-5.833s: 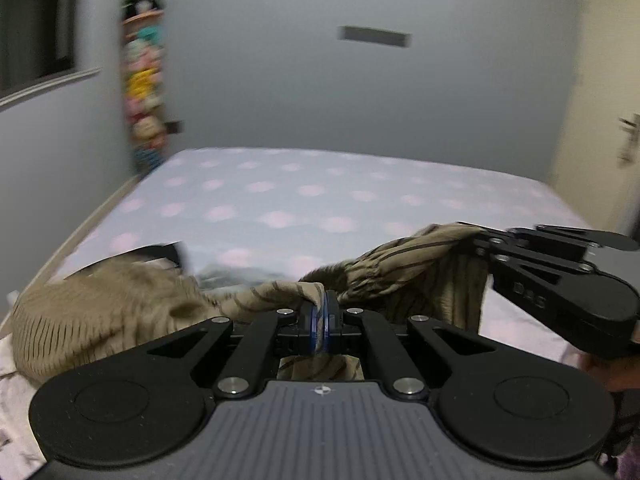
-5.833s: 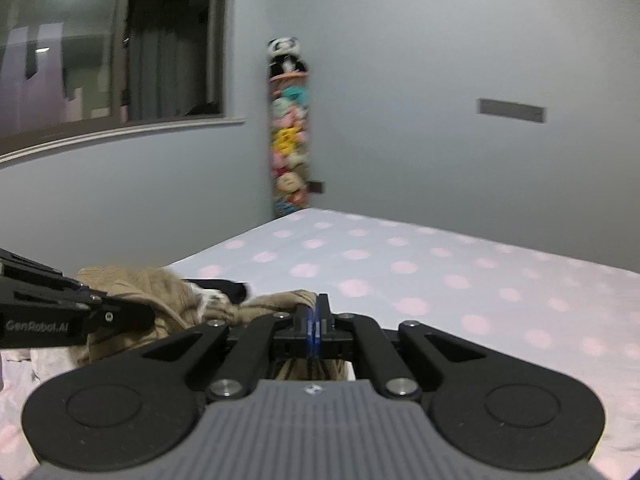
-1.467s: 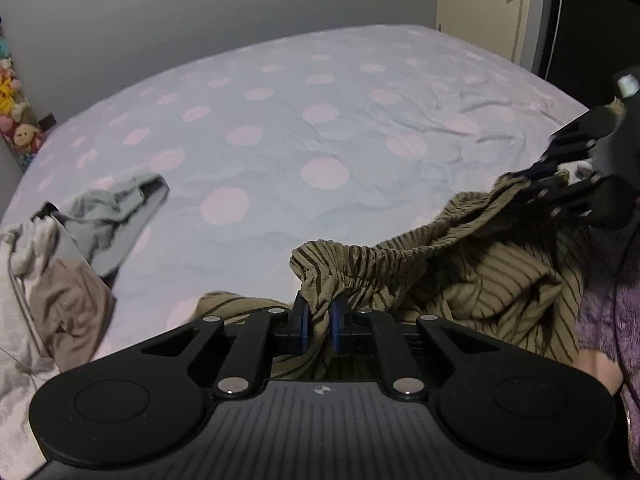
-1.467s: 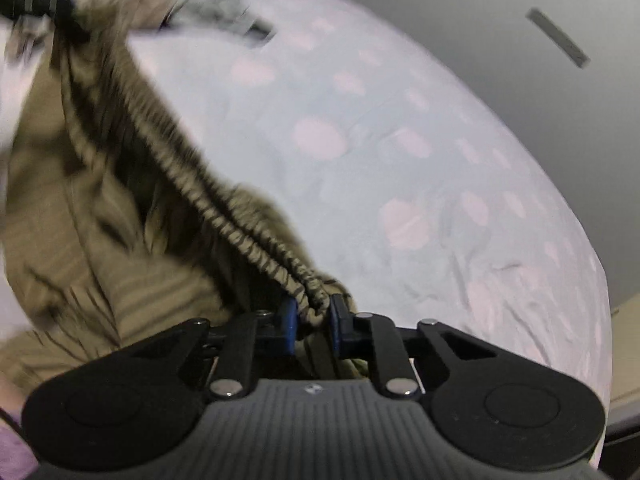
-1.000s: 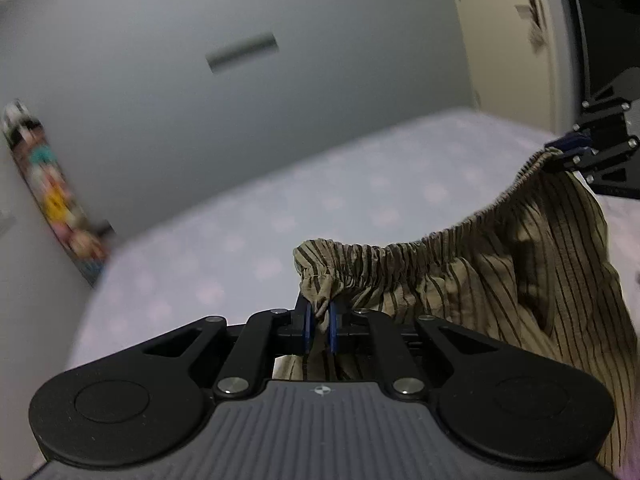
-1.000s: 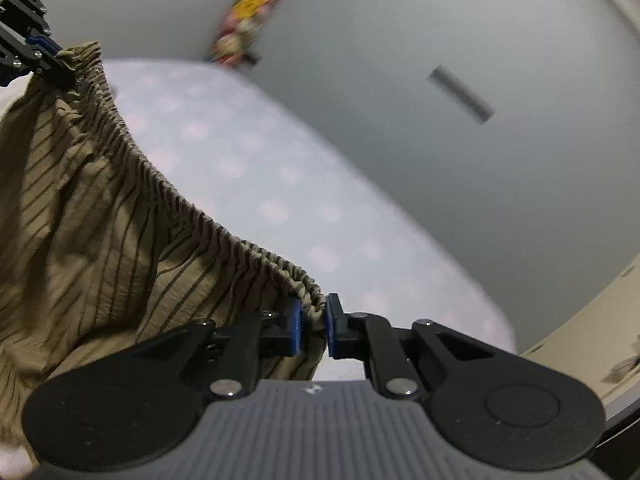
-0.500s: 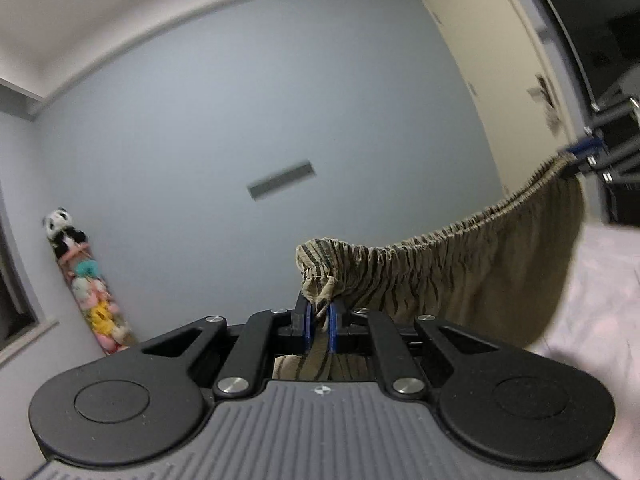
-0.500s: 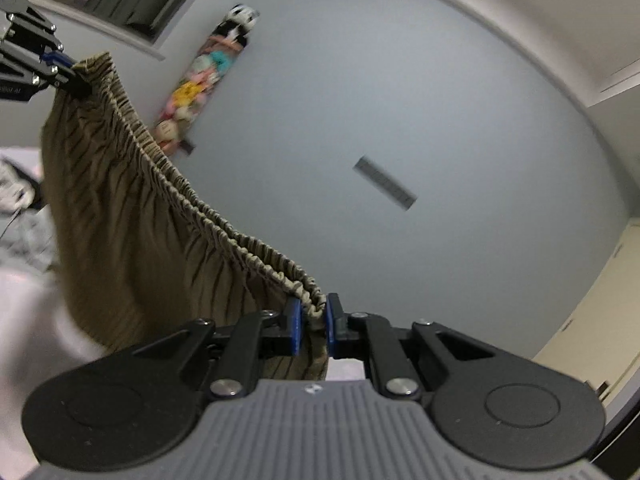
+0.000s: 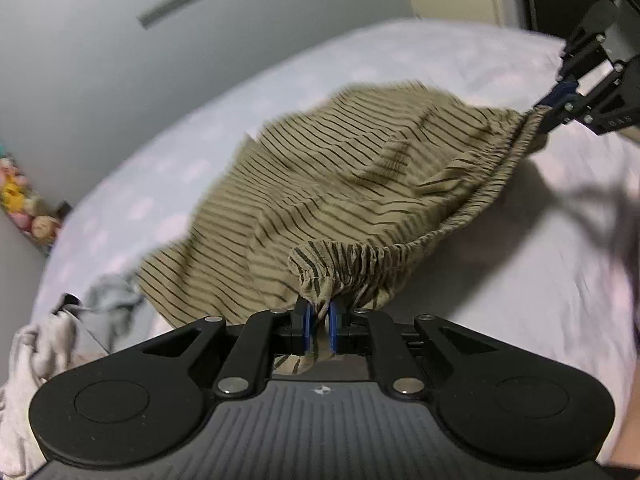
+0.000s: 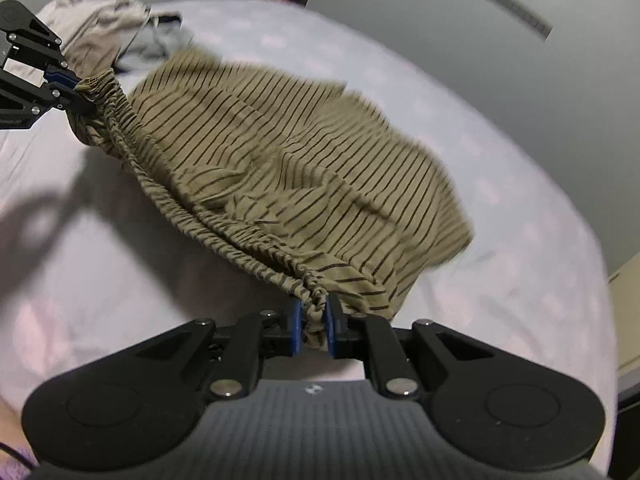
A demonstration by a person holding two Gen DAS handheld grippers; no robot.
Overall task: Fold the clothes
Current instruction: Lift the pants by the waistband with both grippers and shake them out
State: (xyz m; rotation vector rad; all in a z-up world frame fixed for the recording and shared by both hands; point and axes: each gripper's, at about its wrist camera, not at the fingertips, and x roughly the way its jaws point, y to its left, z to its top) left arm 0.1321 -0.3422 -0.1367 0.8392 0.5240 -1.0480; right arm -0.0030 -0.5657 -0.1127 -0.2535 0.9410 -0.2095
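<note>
Olive striped shorts [image 9: 340, 184] with an elastic waistband billow over the bed, stretched between both grippers; they also show in the right wrist view [image 10: 304, 168]. My left gripper [image 9: 319, 322] is shut on one end of the waistband. My right gripper [image 10: 311, 322] is shut on the other end. In the left wrist view the right gripper [image 9: 560, 96] shows at the upper right, and in the right wrist view the left gripper [image 10: 60, 78] shows at the upper left. The legs of the shorts spread away from me above the sheet.
The bed [image 9: 500, 280] has a pale sheet with pink dots. A pile of grey and white clothes [image 10: 104, 28] lies at the bed's left side, also in the left wrist view [image 9: 44, 344]. A stack of plush toys [image 9: 24, 208] stands by the wall.
Both grippers have swung down from pointing at the wall to pointing at the bed. The shorts, held up and hanging before, now billow out flat low over the sheet.
</note>
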